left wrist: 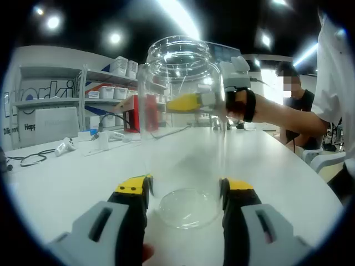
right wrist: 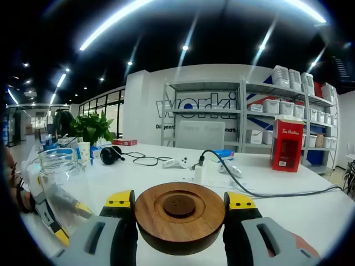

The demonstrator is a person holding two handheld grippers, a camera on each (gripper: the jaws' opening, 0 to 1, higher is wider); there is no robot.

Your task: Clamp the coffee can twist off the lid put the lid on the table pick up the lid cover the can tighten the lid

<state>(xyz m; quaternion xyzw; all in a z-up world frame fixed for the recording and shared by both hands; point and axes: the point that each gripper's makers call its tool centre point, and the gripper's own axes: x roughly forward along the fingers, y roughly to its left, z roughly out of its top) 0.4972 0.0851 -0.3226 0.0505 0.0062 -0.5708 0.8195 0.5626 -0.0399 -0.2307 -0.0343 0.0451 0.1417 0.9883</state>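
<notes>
The left gripper grasps a clear glass can low on its body, one yellow-tipped black finger pressed against each side of the round wall. The can stands upright on the smooth white table, open at the top, its thick rim and threaded neck catching the ceiling lights, and its circular base showing through the glass between the fingers. In the right gripper view the same can appears at the far left, with the left gripper around its lower part.

The right gripper is clenched on the lid, a round disc of brown wood with a visible grain, a shallow ring-shaped groove and a raised centre. Its two fingers touch the lid's edge on opposite sides, and the lid is held above the table, apart from the can. In the left gripper view the right gripper shows behind the glass, near the can's upper half, carried by a hand with a black wrist strap.

Farther back on the table stands a red carton, and a black cable snakes across the surface.
</notes>
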